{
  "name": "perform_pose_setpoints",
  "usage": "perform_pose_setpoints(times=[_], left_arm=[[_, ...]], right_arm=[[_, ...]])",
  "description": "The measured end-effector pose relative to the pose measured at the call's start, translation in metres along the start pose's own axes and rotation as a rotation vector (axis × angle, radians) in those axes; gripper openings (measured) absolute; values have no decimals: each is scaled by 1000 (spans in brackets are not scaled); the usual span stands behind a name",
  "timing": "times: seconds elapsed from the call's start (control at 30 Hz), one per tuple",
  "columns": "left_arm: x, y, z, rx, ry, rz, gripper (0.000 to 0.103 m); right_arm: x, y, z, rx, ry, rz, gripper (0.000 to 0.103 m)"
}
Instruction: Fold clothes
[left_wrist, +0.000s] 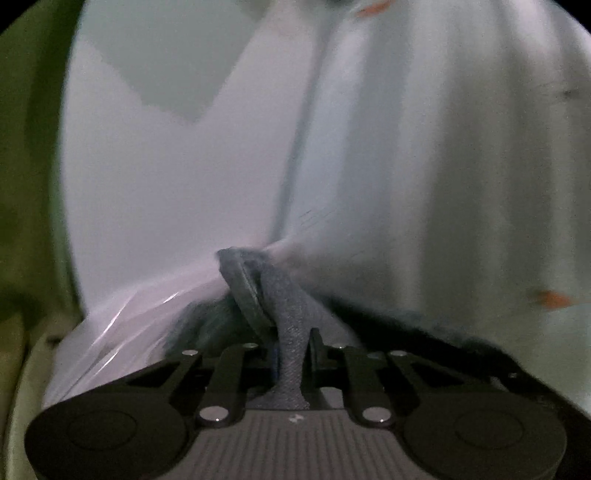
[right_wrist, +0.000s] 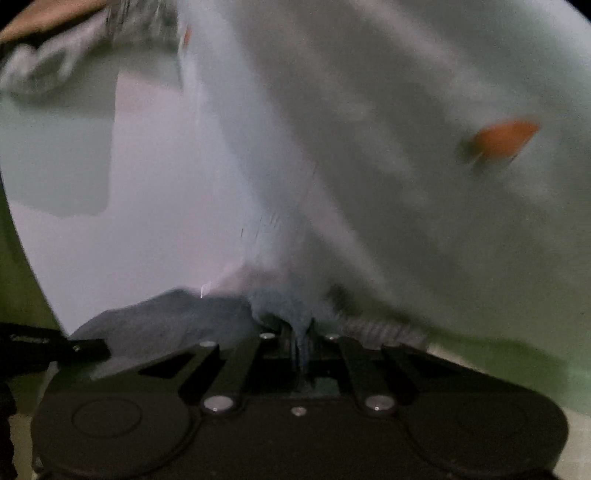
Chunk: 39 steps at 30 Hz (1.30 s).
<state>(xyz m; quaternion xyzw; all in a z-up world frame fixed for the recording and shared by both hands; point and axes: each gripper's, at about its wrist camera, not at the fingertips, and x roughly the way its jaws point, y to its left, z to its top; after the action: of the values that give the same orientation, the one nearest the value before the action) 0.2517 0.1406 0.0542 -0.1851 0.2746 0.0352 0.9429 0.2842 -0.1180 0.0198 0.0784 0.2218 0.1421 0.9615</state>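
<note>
A pale white garment (left_wrist: 406, 166) with small orange marks fills the left wrist view, hanging in long folds. Its blue-grey denim-like edge (left_wrist: 291, 325) is pinched in my left gripper (left_wrist: 293, 354), which is shut on it. In the right wrist view the same pale garment (right_wrist: 406, 184) fills the frame, blurred. My right gripper (right_wrist: 301, 343) is shut on a blue-grey bunch of its edge (right_wrist: 291, 302). Darker grey cloth (right_wrist: 166, 321) lies to the left of the right gripper.
A green surface (left_wrist: 26, 184) shows along the left edge of the left wrist view and at the lower right of the right wrist view (right_wrist: 517, 362). A black part of the other gripper (right_wrist: 44, 347) shows at the left of the right wrist view.
</note>
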Motion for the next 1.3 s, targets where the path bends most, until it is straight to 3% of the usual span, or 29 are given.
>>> perform_pose_setpoints(times=[0.2, 0.5, 0.63, 0.7, 0.77, 0.87, 1.0, 1.07, 1.17, 1.2, 1.3], left_arm=[[-73, -83, 5, 84, -116, -175, 14], [-181, -216, -32, 113, -229, -435, 14], [-209, -279, -71, 131, -212, -504, 14], [-214, -305, -100, 141, -168, -518, 15], [-212, -327, -135, 147, -95, -518, 15], [-195, -346, -206, 164, 104, -455, 17], [-168, -343, -306, 189, 380, -320, 21], [-165, -335, -338, 190, 459, -248, 20], [-164, -319, -350, 185, 505, -211, 31], [-164, -314, -350, 181, 503, -201, 38], [-166, -307, -347, 198, 488, -159, 46]], right_arm=[[-87, -28, 34, 18, -206, -43, 4], [-248, -98, 53, 17, -428, -120, 4], [-329, -145, 55, 0, -487, -163, 4], [-360, -167, 53, -13, -495, -185, 4], [-383, -193, 44, -24, -478, -226, 4], [-404, -241, 14, 14, -382, -301, 5], [-406, -306, -58, 87, -160, -410, 9], [-407, -335, -102, 156, -17, -476, 14], [-424, -359, -152, 275, 72, -527, 26], [-433, -363, -166, 311, 72, -540, 42], [-449, -364, -190, 391, 77, -590, 49]])
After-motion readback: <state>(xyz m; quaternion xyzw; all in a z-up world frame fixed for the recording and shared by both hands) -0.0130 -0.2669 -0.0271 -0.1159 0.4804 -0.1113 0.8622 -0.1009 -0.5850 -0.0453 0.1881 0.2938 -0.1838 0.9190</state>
